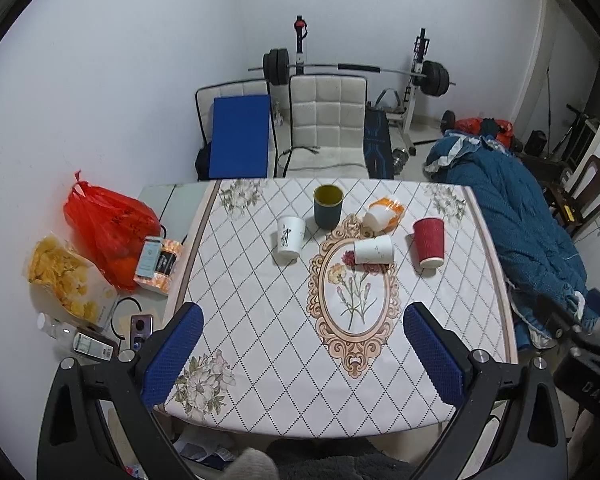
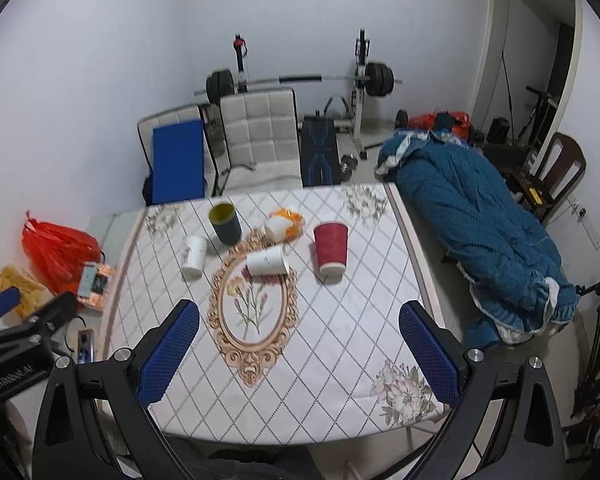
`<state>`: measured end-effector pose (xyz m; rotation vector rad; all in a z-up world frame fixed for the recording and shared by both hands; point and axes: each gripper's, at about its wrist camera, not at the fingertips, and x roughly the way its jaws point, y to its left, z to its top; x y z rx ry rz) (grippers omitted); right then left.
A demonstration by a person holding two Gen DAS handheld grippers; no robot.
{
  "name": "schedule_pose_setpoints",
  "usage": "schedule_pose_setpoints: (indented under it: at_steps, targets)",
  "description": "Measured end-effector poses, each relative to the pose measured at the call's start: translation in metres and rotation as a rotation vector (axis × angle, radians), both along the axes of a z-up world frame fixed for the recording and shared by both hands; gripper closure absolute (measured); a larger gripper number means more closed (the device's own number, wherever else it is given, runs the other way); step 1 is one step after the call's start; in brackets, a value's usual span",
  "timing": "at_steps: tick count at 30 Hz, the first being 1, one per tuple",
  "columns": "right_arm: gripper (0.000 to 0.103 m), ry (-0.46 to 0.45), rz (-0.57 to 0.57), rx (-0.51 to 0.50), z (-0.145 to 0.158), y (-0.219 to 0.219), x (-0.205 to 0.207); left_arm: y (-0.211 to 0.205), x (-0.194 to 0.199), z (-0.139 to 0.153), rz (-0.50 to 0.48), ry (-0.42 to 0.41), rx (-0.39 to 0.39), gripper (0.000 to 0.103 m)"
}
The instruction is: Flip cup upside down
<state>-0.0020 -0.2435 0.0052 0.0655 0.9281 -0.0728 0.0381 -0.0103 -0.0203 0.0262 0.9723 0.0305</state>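
Observation:
Several cups stand on the table [image 1: 260, 360] [image 2: 340, 360]. A dark cup with a yellow inside [image 1: 328, 205] [image 2: 225, 223] stands upright, mouth up. A white printed cup [image 1: 289, 237] [image 2: 194, 256] and a red ribbed cup [image 1: 429, 241] [image 2: 331, 249] both stand upright, wider end up. Another white cup [image 1: 374, 250] [image 2: 268, 261] lies on its side. An orange-and-white cup [image 1: 383, 214] [image 2: 284, 224] also lies down. My left gripper [image 1: 302, 324] and right gripper [image 2: 299, 322] are open and empty, above the table's near edge.
Left of the table sit a red plastic bag [image 1: 108, 228] [image 2: 58, 250], a snack bag [image 1: 66, 276], a small box [image 1: 158, 260] and a phone [image 1: 140, 330]. A blue quilt [image 1: 520, 220] [image 2: 480, 224] lies to the right. White chairs [image 1: 328, 120] and a barbell rack [image 1: 356, 68] stand behind.

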Motion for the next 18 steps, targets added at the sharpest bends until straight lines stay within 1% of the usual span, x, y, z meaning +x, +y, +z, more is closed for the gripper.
schedule_pose_setpoints:
  at_steps: [4,6,11,15,18]
  targets:
    - [0.001,0.100,0.005,0.014,-0.050,-0.010,0.020,0.003,0.019,-0.033,0.045,0.040,0.039,0.000]
    - [0.001,0.155,0.012,0.021,-0.079,-0.015,0.027,0.006,0.027,-0.049,0.065,0.063,0.046,0.000]
    - [0.001,0.276,0.024,0.018,-0.153,-0.021,0.039,0.015,0.049,-0.093,0.105,0.149,0.052,0.000]
    - [0.001,0.365,0.026,0.012,-0.208,-0.021,0.050,0.022,0.070,-0.128,0.108,0.225,0.052,0.000]
    - [0.001,0.425,0.021,0.021,-0.238,-0.020,0.057,0.023,0.088,-0.148,0.093,0.264,0.060,0.000]
